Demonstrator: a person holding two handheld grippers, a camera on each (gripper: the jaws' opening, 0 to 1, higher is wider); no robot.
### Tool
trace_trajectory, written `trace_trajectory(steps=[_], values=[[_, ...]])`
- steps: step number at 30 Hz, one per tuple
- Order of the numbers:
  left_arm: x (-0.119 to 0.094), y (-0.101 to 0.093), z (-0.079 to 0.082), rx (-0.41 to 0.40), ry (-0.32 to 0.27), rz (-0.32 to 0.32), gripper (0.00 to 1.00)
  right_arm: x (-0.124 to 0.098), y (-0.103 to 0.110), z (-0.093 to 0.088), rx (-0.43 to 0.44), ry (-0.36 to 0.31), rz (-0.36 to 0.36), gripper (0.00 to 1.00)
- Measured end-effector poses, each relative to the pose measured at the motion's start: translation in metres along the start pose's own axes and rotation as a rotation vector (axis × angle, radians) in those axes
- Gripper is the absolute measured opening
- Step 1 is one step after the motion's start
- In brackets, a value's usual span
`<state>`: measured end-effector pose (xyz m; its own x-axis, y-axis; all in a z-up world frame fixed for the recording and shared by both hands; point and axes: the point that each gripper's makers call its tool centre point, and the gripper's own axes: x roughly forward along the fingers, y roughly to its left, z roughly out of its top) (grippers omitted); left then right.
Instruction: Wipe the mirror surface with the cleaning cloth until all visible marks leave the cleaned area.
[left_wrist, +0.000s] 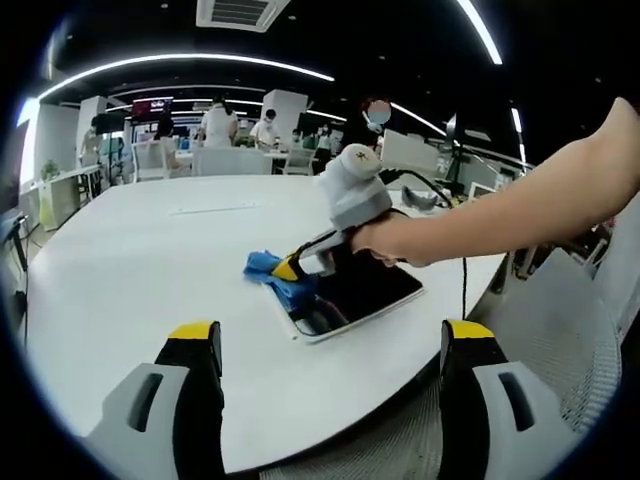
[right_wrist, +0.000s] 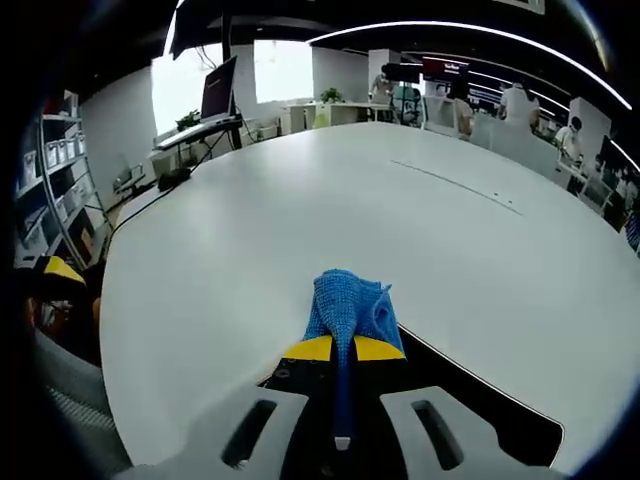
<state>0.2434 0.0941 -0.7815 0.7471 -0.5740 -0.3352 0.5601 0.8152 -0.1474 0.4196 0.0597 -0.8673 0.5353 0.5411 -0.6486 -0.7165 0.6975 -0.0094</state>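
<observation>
My right gripper (right_wrist: 342, 348) pinches the blue woven cleaning cloth (right_wrist: 347, 305) against the near corner of the flat dark rectangular mirror (left_wrist: 362, 288) on the white table (left_wrist: 150, 260). My left gripper (left_wrist: 330, 345) hangs wide open, empty. I judge wiping underway; remaining marks unreadable.

Big white bench (left_wrist: 150, 260), rounded edge. Flat on it near the edge: dark mirror (left_wrist: 360, 290) w/ pale rim. Blue cloth (left_wrist: 272, 272) lies partly on mirror, partly on bench.
</observation>
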Motion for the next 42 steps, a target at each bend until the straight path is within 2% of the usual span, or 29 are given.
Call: trace_trajectory(steps=[12, 21, 42], values=[[0.000, -0.001, -0.002, 0.000, 0.008, -0.003, 0.89, 0.009, -0.010, 0.007, -0.031, 0.020, -0.005, 0.00], [-0.001, -0.002, -0.002, 0.000, 0.008, -0.006, 0.88, 0.012, -0.014, 0.007, -0.022, 0.029, 0.008, 0.00], [-0.002, -0.002, -0.002, -0.001, 0.005, -0.008, 0.88, 0.008, -0.012, 0.004, -0.031, 0.047, 0.020, 0.00]])
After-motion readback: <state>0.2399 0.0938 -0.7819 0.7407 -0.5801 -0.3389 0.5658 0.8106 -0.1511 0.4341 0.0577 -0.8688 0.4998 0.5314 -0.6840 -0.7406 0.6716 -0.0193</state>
